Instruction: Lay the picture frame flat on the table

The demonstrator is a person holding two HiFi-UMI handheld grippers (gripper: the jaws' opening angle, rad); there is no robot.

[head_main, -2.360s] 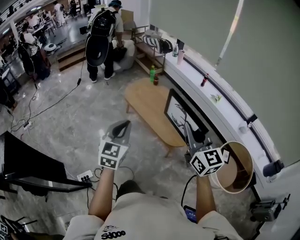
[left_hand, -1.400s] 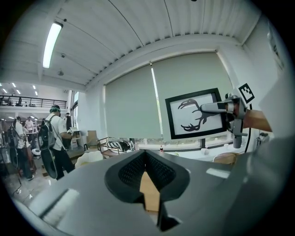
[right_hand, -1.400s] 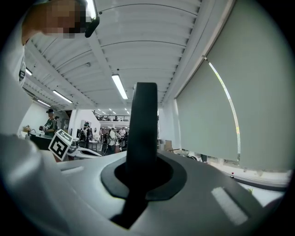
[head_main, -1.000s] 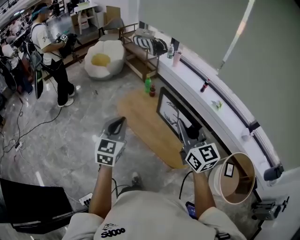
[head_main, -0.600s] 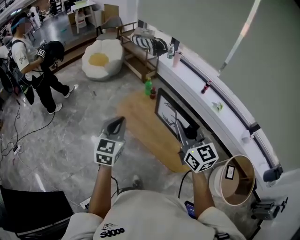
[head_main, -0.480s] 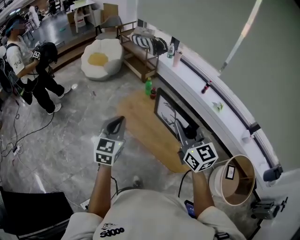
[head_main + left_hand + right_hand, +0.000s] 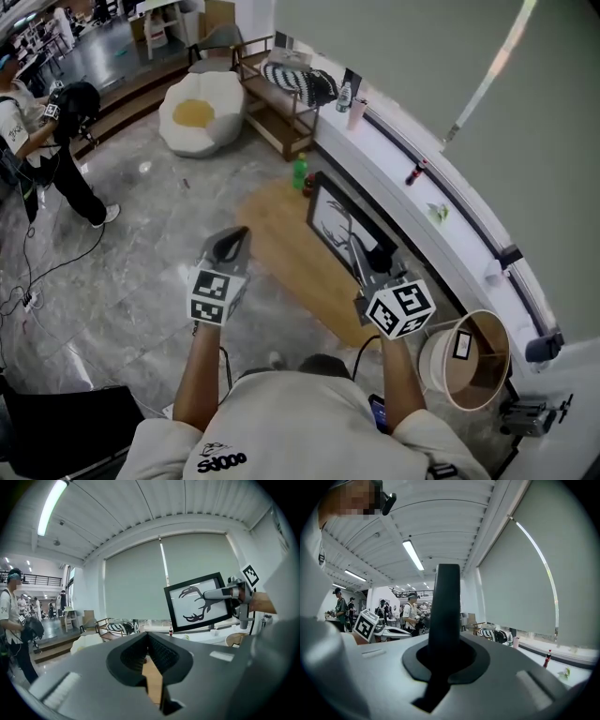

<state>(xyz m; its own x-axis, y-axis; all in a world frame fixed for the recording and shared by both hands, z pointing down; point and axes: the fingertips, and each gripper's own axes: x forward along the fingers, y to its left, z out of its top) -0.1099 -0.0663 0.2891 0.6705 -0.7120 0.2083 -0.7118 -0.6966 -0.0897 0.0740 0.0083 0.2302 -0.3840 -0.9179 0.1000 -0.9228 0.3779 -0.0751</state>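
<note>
The black picture frame [image 7: 337,228] with an antler drawing stands upright on edge over the far side of the low wooden table [image 7: 286,255]. My right gripper [image 7: 362,255] is shut on its near edge, which fills the right gripper view as a dark vertical bar [image 7: 446,603]. In the left gripper view the picture frame [image 7: 197,604] hangs at the upper right with the right gripper [image 7: 224,593] clamped on its side. The left gripper [image 7: 234,240] hovers over the table's left edge, apart from the frame; its jaws [image 7: 147,641] meet with nothing between them.
A green bottle [image 7: 299,172] and a dark bottle [image 7: 307,186] stand at the table's far end. A round tub [image 7: 466,349] sits at the right, below a long white ledge [image 7: 403,155]. A beanbag [image 7: 197,114], a wooden chair [image 7: 281,89] and a person [image 7: 42,141] lie beyond.
Both grippers and the upright frame have drifted forward over the table, and the right gripper keeps its hold. The person at the far left has walked further left.
</note>
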